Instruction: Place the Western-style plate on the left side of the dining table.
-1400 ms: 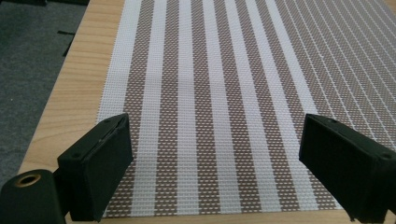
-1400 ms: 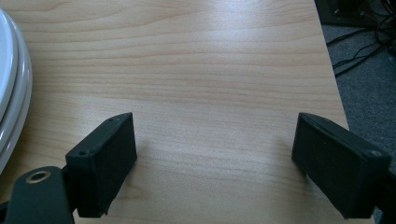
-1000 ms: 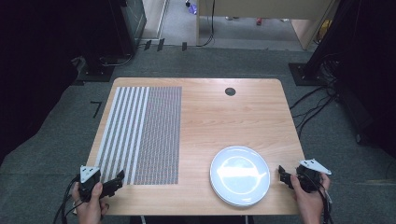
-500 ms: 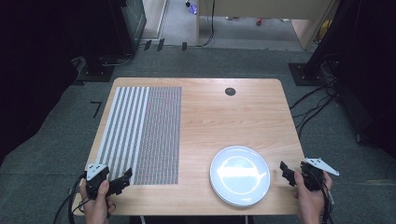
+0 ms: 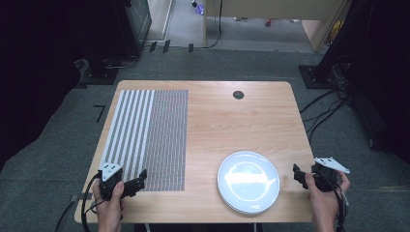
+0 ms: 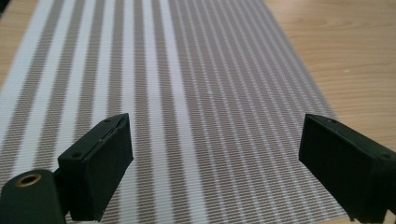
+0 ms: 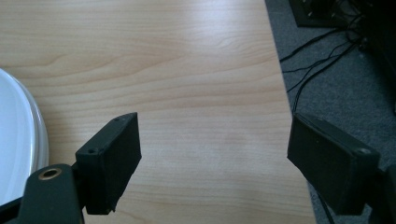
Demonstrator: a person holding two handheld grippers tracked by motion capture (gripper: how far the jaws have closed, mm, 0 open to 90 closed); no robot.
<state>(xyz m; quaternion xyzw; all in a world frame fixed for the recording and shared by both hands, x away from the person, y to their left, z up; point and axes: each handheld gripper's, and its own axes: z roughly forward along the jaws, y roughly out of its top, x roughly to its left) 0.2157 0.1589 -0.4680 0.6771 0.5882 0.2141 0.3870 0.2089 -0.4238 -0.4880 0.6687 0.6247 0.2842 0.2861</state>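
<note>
A: At the near edge of the bench (image 5: 212, 121) — item one, striped placemat (image 5: 147, 137). Lies flat on the bench's left half, long axis running away from the person, stripes along that axis. Its near end reaches almost to the bench's front edge.

B: And the left tool (image 5: 137, 182)?

A: Entry two — left tool, held low over the placemat's near right corner, jaws spread wide, nothing between them. In the left gripper view the mat (image 6: 187, 107) stretches straight ahead of the jaws, its right edge passing just inside the right-hand jaw.

B: So the mat lies forward of that tool, not to its side.

A: Correct. Tool and mat share roughly one axis; the near hem sits just under the jaws.

B: Entry three?

A: White plate (image 5: 248, 181), right of the placemat, well apart from it, near the front edge. It looks like a stack of two, though I cannot tell for certain.

B: The right tool (image 5: 298, 174)?

A: Entry four — right tool, just beside the plate's right rim, near the bench's right edge. Jaws apart, empty. The right gripper view shows the plate (image 7: 18, 135) off to the left of the jaws, not between them.

B: Which hand serves which?

A: My judgement: left hand nearest the placemat, right nearest the plate; the plate lies sideways from its tool, so a turn inward would come first.
</note>
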